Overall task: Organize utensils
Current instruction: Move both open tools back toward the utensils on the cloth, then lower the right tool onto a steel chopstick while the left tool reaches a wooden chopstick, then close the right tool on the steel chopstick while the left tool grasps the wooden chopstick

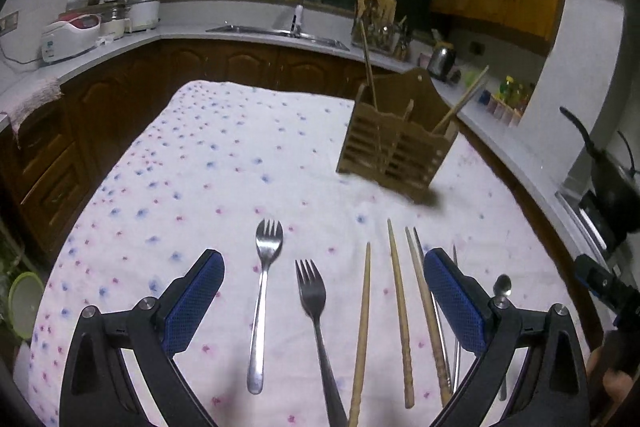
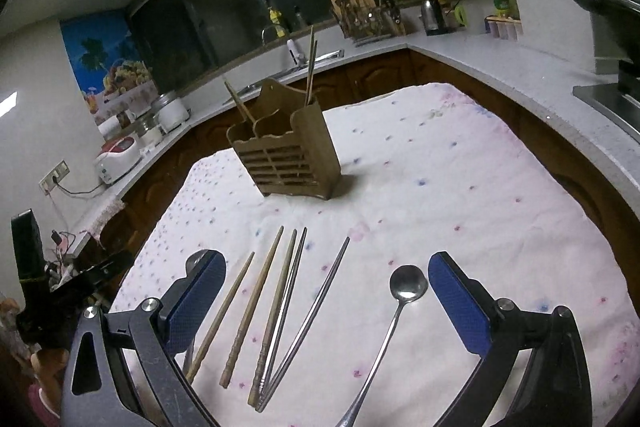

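Note:
A wooden utensil holder (image 1: 394, 143) (image 2: 286, 155) stands on the flowered tablecloth (image 1: 208, 163) with a few chopsticks upright in it. In the left wrist view, two metal forks (image 1: 262, 303) (image 1: 318, 331), three wooden chopsticks (image 1: 400, 311) and metal chopsticks (image 1: 456, 343) lie in a row. My left gripper (image 1: 324, 263) is open and empty above them. In the right wrist view, wooden chopsticks (image 2: 252, 307), two metal chopsticks (image 2: 312, 315) and a spoon (image 2: 406, 287) lie between the fingers. My right gripper (image 2: 326, 267) is open and empty above them.
A kitchen counter (image 1: 120, 47) with a sink (image 1: 276, 33), rice cookers (image 1: 70, 35), a kettle (image 2: 434, 13) and a dish rack (image 2: 366, 17) wraps around the table. A stove with a pan (image 2: 612, 11) is at the right.

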{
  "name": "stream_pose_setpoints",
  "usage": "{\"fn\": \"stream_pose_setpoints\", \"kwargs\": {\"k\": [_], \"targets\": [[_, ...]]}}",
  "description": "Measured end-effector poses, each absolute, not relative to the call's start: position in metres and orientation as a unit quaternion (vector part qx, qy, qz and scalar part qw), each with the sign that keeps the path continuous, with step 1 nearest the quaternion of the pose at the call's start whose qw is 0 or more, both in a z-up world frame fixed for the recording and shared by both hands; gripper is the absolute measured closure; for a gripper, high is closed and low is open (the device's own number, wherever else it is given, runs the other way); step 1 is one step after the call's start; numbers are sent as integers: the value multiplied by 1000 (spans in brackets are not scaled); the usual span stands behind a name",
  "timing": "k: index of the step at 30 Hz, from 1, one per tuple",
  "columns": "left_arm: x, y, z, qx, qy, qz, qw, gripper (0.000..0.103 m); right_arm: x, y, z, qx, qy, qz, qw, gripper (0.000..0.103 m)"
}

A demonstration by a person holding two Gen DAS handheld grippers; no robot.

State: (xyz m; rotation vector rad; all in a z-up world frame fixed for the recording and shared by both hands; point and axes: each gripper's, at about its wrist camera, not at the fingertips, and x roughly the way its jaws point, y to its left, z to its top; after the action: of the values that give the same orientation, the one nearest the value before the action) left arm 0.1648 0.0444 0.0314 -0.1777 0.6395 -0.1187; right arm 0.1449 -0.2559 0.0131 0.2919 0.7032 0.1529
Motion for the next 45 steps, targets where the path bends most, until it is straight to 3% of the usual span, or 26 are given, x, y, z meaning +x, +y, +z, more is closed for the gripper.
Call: {"fn": "stream_pose_setpoints", "kwargs": {"k": [3,4,9,10,11,14,16,19,30,39,45], "targets": [[169,40,29,-80,323,-59,941,2,148,-253,9,138,350,75,924,1],[172,39,27,-55,410,-25,910,2,150,-251,8,135,352,73,923,1],[182,37,20,-49,422,-22,905,3,157,-246,4,128,358,75,922,1],[185,36,19,-71,335,-55,938,3,159,-244,3,124,359,72,922,2],[187,34,17,-74,355,-53,930,3,160,-243,2,120,360,71,923,2],[195,30,13,-67,368,-56,926,5,168,-238,-2,109,368,71,921,16],[202,26,9,-63,375,-62,923,9,176,-236,-9,111,383,75,914,29],[214,17,3,-49,396,-78,914,26,189,-232,-20,110,404,82,904,50],[273,-8,-18,-12,467,-118,876,59,236,-220,-61,105,476,93,868,68],[316,-27,-48,-1,514,-147,845,76,263,-220,-88,89,511,77,851,81],[329,-31,-53,10,517,-159,841,77,273,-210,-89,60,512,79,853,81]]}}
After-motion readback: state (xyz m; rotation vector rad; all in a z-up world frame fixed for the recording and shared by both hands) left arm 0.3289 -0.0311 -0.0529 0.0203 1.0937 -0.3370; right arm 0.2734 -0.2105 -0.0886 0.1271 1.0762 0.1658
